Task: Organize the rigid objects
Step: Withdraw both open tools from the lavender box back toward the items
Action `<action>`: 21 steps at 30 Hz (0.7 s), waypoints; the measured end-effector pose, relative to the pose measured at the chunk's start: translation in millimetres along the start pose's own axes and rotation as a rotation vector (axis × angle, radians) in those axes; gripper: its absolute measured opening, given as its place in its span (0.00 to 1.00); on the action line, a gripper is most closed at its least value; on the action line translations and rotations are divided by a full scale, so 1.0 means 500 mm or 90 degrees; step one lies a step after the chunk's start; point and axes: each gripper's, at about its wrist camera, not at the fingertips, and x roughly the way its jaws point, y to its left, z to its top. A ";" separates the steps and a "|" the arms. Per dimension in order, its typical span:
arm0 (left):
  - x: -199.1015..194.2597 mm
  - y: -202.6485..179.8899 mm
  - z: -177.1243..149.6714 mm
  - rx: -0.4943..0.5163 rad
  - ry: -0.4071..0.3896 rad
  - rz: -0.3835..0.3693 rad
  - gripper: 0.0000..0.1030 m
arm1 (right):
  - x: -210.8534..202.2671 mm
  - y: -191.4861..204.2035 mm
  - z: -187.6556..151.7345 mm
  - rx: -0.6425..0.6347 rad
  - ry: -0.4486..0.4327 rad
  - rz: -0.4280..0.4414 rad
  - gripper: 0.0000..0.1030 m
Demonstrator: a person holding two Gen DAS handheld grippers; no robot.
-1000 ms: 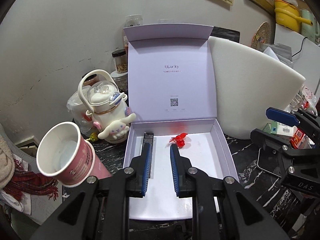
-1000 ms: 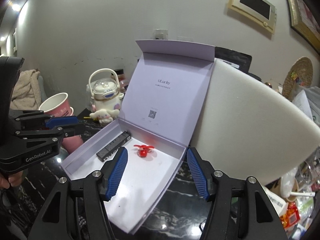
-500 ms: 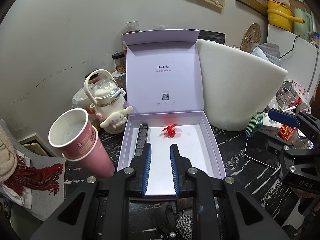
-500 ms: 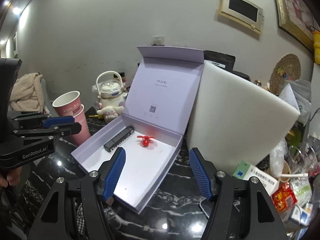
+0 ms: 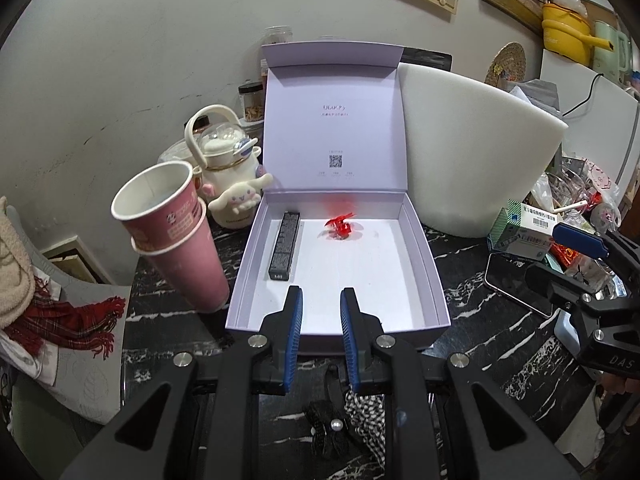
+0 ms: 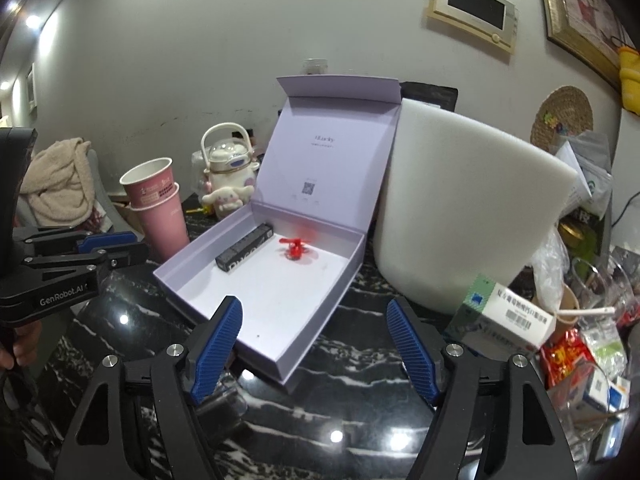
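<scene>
Holding the left tool (image 5: 321,294) clenched on nothing, with the tips over the near edge of the open lilac box (image 5: 424,256). Holding the right tool (image 6: 313,306) released and empty, jaws just opened wider, nothing between them; probably in readiness for a next item.

Straight ahead of both tools, inside the box: a black oblong case (image 5: 285,246) laid along the wall to the left of the left tool, and a small red toy (image 5: 340,226) further ahead, near the hinge side. Seemingly sorted already, with bare floor kept for more.

Beyond the box, a white foam slab (image 5: 472,160), perhaps for keeping the lid upright; cannot confirm any contact. To the right of the right tool, a medicine carton (image 6: 508,320) among clutter, likely waiting for its turn.

Below the left tool, on the worktop (image 5: 480,320), a dark fabric piece with a pearl (image 5: 332,428), half covered by the tool and hard to name. Hard to make out as well: the exact form of the red toy.
</scene>
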 end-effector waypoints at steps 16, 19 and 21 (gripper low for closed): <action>-0.006 0.021 -0.103 -0.032 0.045 -0.027 0.19 | -0.004 0.036 -0.075 0.009 0.030 0.040 0.79; -0.004 0.028 -0.121 -0.044 0.056 -0.044 0.19 | -0.003 0.044 -0.087 0.015 0.033 0.052 0.80; -0.001 0.029 -0.135 -0.051 0.066 -0.055 0.19 | 0.001 0.049 -0.097 0.017 0.041 0.064 0.80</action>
